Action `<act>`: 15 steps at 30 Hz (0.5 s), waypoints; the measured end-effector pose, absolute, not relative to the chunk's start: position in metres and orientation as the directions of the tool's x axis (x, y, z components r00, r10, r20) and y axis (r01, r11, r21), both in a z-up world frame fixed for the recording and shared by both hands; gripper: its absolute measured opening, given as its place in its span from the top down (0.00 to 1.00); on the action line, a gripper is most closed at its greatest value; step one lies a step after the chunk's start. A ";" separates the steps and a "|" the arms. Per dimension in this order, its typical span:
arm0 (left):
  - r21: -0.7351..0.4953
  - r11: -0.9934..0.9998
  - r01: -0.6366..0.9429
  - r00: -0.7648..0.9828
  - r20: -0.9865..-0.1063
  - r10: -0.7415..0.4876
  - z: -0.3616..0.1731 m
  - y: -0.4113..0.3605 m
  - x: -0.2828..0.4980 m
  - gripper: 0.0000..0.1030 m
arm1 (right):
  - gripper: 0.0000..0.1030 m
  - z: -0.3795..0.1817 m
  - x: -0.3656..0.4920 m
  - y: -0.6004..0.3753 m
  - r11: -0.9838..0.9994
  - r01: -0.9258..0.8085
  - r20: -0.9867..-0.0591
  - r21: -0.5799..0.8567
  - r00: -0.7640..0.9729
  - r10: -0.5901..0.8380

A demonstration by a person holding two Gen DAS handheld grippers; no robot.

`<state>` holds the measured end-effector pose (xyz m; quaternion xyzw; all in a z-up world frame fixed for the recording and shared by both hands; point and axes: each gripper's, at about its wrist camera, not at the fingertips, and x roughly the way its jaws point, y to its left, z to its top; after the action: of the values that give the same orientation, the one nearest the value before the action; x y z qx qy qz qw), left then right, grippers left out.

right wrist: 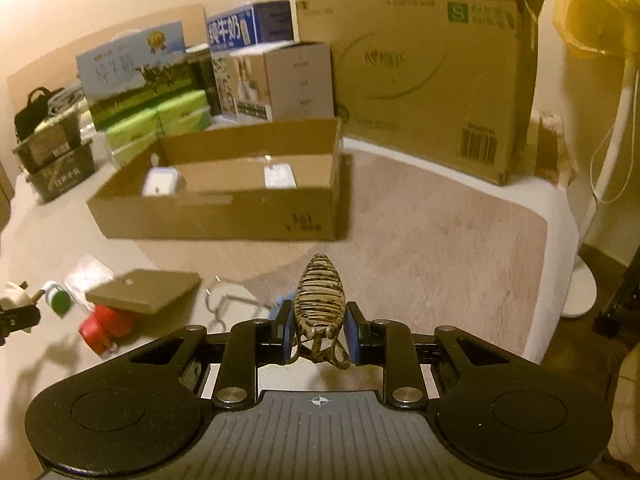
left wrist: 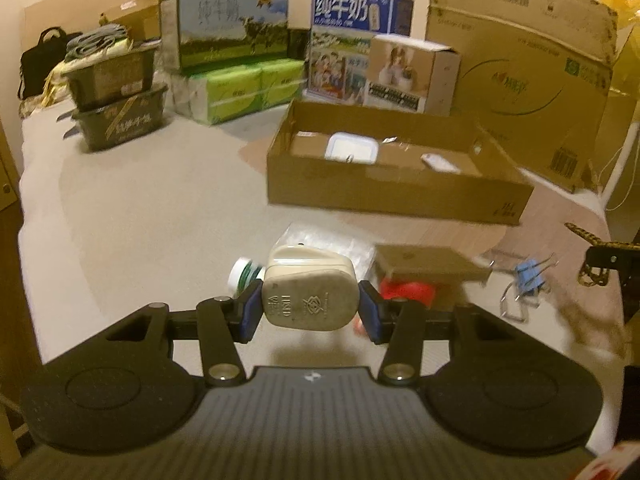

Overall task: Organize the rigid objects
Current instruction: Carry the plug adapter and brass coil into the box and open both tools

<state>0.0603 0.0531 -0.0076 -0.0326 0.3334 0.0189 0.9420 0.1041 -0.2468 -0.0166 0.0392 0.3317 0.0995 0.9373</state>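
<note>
Gripping a beige plug, the left hand-held gripper hung above the surface; the right hand-held gripper clasped a striped hair clip.

The open cardboard box sits mid-surface, with a lidded container at its left end and a small flat item toward its right. Behind it stand milk cartons, tissue packs and a large cardboard box; stacked baskets lie far left. In front of the open box, left to right, lie a bottle, a flat box resting on a round lid, and binder clips.
</note>
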 end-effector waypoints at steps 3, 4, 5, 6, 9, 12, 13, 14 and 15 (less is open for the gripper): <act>-0.042 0.999 -0.030 0.793 -0.610 -0.002 0.005 0.046 0.071 0.55 | 0.75 -0.005 0.110 -0.243 0.971 -0.183 -0.596 0.151 0.767 0.237; -0.040 0.999 -0.021 0.798 -0.603 -0.007 0.010 0.044 0.075 0.55 | 0.75 0.000 0.113 -0.241 0.969 -0.193 -0.590 0.152 0.769 0.246; -0.039 0.999 -0.009 0.804 -0.595 -0.015 0.015 0.042 0.080 0.55 | 0.75 0.004 0.117 -0.238 0.967 -0.203 -0.584 0.152 0.771 0.253; -0.037 0.999 0.001 0.809 -0.588 -0.023 0.018 0.040 0.085 0.55 | 0.75 0.008 0.121 -0.236 0.965 -0.216 -0.577 0.152 0.773 0.264; -0.038 0.999 0.031 0.823 -0.566 -0.047 0.033 0.034 0.107 0.55 | 0.75 0.023 0.138 -0.229 0.956 -0.249 -0.555 0.155 0.779 0.293; -0.028 0.998 0.055 0.833 -0.549 -0.062 0.044 0.032 0.131 0.55 | 0.75 0.036 0.161 -0.221 0.947 -0.278 -0.544 0.160 0.776 0.320; -0.026 0.998 0.061 0.835 -0.547 -0.066 0.046 0.033 0.140 0.55 | 0.75 0.039 0.169 -0.218 0.945 -0.287 -0.539 0.157 0.777 0.326; -0.024 0.998 0.065 0.834 -0.547 -0.068 0.047 0.033 0.148 0.55 | 0.75 0.042 0.176 -0.214 0.943 -0.297 -0.534 0.149 0.778 0.329; -0.021 0.997 0.070 0.834 -0.547 -0.070 0.048 0.035 0.156 0.55 | 0.75 0.046 0.186 -0.210 0.941 -0.305 -0.532 0.145 0.778 0.334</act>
<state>0.1560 0.0346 0.0483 -0.0001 0.2858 -0.0366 0.9576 0.1857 -0.2103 0.0455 0.0251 0.2869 0.1697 0.9425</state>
